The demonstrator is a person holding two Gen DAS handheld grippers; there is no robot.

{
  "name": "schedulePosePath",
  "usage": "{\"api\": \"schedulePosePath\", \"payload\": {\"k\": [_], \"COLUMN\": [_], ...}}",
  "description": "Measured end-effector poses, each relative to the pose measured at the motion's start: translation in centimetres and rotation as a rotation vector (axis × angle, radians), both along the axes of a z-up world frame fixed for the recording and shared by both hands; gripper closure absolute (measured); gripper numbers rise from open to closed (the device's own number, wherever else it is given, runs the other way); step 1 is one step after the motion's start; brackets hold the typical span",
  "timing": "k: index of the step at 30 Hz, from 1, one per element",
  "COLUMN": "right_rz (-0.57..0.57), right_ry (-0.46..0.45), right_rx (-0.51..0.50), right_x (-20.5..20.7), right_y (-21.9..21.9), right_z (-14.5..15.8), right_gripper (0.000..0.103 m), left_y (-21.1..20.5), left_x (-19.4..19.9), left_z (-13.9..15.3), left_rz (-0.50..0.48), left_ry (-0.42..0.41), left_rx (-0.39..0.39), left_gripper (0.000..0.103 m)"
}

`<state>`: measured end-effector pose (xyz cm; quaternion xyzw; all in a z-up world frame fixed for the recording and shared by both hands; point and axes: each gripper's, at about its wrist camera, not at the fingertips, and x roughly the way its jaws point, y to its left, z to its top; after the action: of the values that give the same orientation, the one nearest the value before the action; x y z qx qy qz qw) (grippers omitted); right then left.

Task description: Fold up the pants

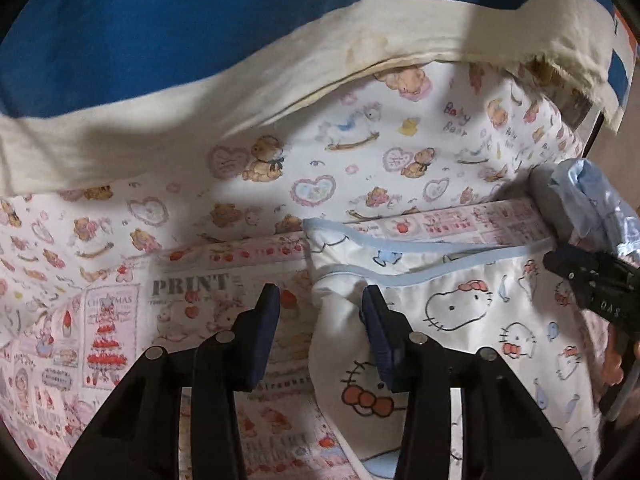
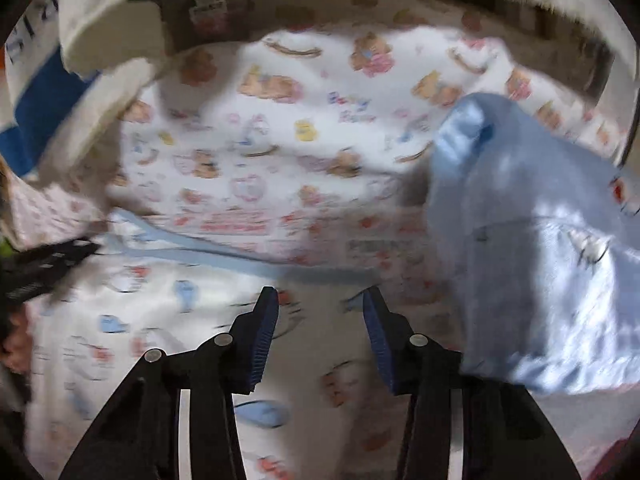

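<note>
White Hello Kitty pants [image 1: 472, 312] with light blue trim lie flat on the patterned bed sheet [image 1: 192, 296]. My left gripper [image 1: 320, 300] is open, hovering just above the pants' left edge. The right gripper's body [image 1: 600, 280] shows at the right edge of that view. In the blurred right wrist view the pants [image 2: 132, 300] lie below my right gripper [image 2: 320, 300], which is open and empty. A bunch of light blue satin fabric [image 2: 520, 240] hangs close to the camera at right; I cannot tell whether it belongs to the pants.
A bear-print cloth [image 1: 360, 152] covers the bed beyond the pants. A cream padded rail [image 1: 200, 92] curves along the far side, with blue fabric [image 1: 160, 20] behind it. The left gripper's body [image 2: 44, 268] shows at the left of the right wrist view.
</note>
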<state>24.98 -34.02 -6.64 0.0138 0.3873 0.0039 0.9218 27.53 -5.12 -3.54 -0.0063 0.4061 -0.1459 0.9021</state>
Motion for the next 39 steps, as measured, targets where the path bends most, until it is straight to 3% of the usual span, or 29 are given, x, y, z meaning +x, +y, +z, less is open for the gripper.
{"api": "schedulePosePath", "payload": {"k": [4,8,9,11,12,15,20,24,33,35,36,38,39], "right_rz": [-0.038,-0.047,-0.044,-0.029,-0.024,-0.024,-0.032,-0.083,-0.093,-0.094,-0.096,-0.100,-0.100], "right_ry": [0.038,0.045,0.046,0.032,0.027,0.021,-0.074,-0.118,-0.004,0.007,0.006,-0.007,-0.006], "right_rx": [0.031,0.048,0.066,0.131,0.166,0.186,0.148,0.092,0.068,0.064,0.064,0.065,0.061], "right_x": [1.0,1.6,1.8,1.9,2.0,2.1,0.4,0.1,1.9,2.0,2.0,1.9,1.9], "right_y": [-1.5,-2.5,-2.7,-3.3,-3.6,-4.2,-3.7,-3.5,-3.9,-4.0,-4.0,-3.9,-3.9], "right_z": [-0.9,-1.4,-1.5,-1.6,-1.7,-1.6,0.5,1.2,-0.5,-0.7,-0.7,-0.5,-0.5], "right_gripper": [0.057,0.066,0.068,0.075,0.085,0.095,0.097,0.098,0.098,0.098,0.098,0.098,0.098], "left_y": [0.2,0.2,0.0,-0.3,-0.4,-0.5,-1.0,-1.8,-2.6,-2.8,-3.1,-3.6,-3.6], "left_x": [0.5,0.3,0.2,-0.2,-0.4,-0.8,0.1,1.3,3.9,4.5,4.6,4.4,4.3], "left_z": [-0.5,-0.2,0.0,0.7,1.2,2.8,5.4,5.4,1.3,0.6,0.3,0.5,0.7], "left_rz": [-0.019,-0.048,-0.050,-0.057,-0.063,-0.079,-0.076,-0.055,-0.019,0.033,0.069,0.081,0.080], "left_ry": [0.025,0.009,0.000,-0.039,-0.058,-0.102,-0.152,-0.148,-0.043,-0.018,-0.015,-0.043,-0.055], "left_rx": [-0.063,-0.086,-0.071,-0.045,-0.036,-0.044,-0.064,-0.007,0.047,0.105,0.154,0.206,0.213], "left_gripper": [0.066,0.097,0.100,0.100,0.100,0.100,0.100,0.100,0.099,0.090,0.080,0.069,0.068]}}
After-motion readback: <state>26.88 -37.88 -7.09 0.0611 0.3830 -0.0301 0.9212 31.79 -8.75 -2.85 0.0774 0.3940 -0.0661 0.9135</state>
